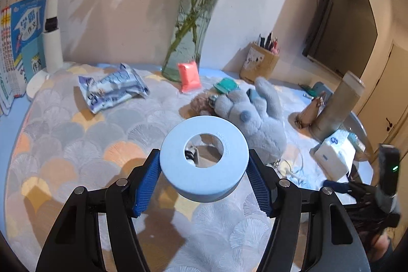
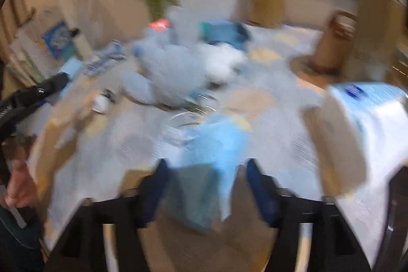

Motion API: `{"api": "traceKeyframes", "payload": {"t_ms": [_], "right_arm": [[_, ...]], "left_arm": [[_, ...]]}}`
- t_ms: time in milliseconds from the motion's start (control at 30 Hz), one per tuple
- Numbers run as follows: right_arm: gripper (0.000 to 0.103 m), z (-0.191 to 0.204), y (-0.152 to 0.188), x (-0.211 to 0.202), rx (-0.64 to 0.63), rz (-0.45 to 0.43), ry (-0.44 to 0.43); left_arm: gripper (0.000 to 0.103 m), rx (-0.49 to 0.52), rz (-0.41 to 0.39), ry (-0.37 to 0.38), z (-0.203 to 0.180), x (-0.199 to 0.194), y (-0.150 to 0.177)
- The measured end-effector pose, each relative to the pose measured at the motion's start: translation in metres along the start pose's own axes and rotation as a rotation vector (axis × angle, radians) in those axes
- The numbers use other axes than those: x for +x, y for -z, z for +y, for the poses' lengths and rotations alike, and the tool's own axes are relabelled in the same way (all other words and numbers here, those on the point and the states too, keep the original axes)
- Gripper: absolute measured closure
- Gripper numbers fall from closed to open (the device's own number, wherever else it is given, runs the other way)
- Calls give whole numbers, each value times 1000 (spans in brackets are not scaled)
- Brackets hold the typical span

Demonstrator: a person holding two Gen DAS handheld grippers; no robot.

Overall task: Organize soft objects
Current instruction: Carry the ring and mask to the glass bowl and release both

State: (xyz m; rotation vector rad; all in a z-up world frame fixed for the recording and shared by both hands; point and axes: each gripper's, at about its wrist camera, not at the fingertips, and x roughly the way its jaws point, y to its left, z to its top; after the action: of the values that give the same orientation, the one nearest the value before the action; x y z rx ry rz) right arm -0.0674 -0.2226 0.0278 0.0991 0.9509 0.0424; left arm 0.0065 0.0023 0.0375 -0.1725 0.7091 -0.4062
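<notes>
The left claw [image 1: 204,167] is seen in the lower centre of the left wrist view, its blue pads [image 1: 146,189] pressed against the two sides of a pale blue ring-shaped tin [image 1: 204,167], which is held clear of the bench [image 1: 63,144]; the jaws stand roughly half apart, set by the width of the tin. Just above the tin, right of centre, a grey-blue plush toy [image 1: 255,116] lies on the scallop-patterned cloth. Further up, a red pouch [image 1: 188,77] leans at the foot of a glass vase [image 1: 191,24], and a crumpled blue and white packet [image 1: 113,89] lies at the upper left. A white tissue pack [image 1: 334,154] is seen at the right edge.

The right wrist view is heavily blurred. The right claw [image 2: 204,185] is shown with jaws apart and a light blue cloth-like item [image 2: 211,157] between them; whether the pads press on it cannot be told.

The step in hand is judged to be carrying the tin aside so that the soft things can be grouped. The tin is rigid and smooth, so the grip should be kept square across its sides and the tin kept level. It should be set down away from the plush toy and well clear of the vase.
</notes>
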Motion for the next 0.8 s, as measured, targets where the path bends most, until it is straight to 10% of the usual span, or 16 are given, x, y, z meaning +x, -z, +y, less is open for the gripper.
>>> {"api": "traceKeyframes", "payload": {"t_ms": [200,367,433,567,800], "right_arm": [[14,-46,19,-5,308,32,-227],[10,-7,11,3,248,-6,-97],[19,21,8,9,143,0,47],[74,53,10,14,13,-32,159],[79,35,0,-17,72,-88,24]], "left_arm": [[39,-53,63,48,10,23,14],[39,-50,51,50,10,20,16],[39,-30,54,39,5,21,17],[39,22,51,25,-9,17,16],[39,118,-35,64,-55,-11,-6]]}}
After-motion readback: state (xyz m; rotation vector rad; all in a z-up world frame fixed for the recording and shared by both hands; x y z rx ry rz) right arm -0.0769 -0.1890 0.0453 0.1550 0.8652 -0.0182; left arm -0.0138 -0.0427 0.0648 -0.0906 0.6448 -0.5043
